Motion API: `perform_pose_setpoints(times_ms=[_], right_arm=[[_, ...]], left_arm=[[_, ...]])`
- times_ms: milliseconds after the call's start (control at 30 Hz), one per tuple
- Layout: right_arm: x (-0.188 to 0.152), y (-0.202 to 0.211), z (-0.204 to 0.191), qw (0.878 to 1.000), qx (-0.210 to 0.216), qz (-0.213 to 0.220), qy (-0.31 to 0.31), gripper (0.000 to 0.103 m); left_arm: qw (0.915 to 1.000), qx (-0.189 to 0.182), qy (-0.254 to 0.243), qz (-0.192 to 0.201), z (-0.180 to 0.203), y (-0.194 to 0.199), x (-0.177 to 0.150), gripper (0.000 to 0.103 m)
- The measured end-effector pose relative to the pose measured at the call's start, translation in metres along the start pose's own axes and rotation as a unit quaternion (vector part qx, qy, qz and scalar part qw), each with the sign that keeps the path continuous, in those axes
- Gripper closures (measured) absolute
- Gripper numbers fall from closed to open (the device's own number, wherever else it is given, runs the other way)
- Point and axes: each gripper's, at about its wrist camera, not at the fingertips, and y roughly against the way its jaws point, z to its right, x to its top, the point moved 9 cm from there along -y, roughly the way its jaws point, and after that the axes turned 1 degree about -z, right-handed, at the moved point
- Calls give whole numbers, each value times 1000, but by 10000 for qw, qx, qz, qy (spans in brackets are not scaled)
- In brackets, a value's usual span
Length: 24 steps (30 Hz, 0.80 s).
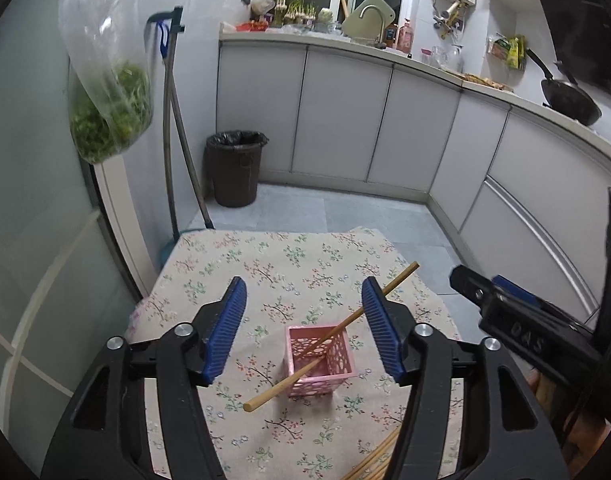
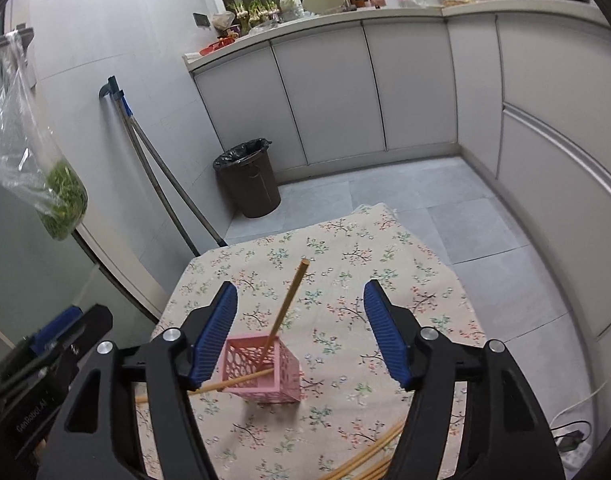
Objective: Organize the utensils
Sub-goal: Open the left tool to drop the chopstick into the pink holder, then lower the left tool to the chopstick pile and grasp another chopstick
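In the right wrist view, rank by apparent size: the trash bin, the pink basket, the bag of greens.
1. Bag of greens, counting the clear plastic.
2. Trash bin.
3. Pink basket, partly hidden by a finger.

The basket sits nearest the camera, so its true size is likely smaller than it looks.

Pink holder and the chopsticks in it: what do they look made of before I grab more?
Pink holder: looks like molded plastic, matte pink, its walls pierced with a lattice of round holes; probably light.
Chopsticks, one leaning inside, one lying across the rim: plain tan round sticks with an unvarnished look, likely bamboo or wood; which one cannot be told.
Loose chopsticks near the table's front edge look the same.
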Motion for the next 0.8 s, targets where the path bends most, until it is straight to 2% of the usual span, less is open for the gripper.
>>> perform_pose_setpoints(times_ms=[67,367,467,567,633,800], right_arm=[[-4,6,3,9999,-94,50,51,30],[-23,23,22,9993,-360,62,29,23],[-26,33,33,9988,-452,167,-110,15],[-32,41,45,9981,-492,243,-270,9],[-36,44,51,9981,-483,185,-326,8],[-50,54,75,9966,-557,102,-596,7]], left_arm=[[9999,78,-99,54,2,2,-1,41],[9991,144,-364,138,15,10,-9,30],[9987,146,-459,145,19,11,-13,26],[9981,116,-588,131,26,12,-18,17],[9973,65,-727,130,35,13,-22,10],[9954,26,-947,129,49,15,-29,7]])
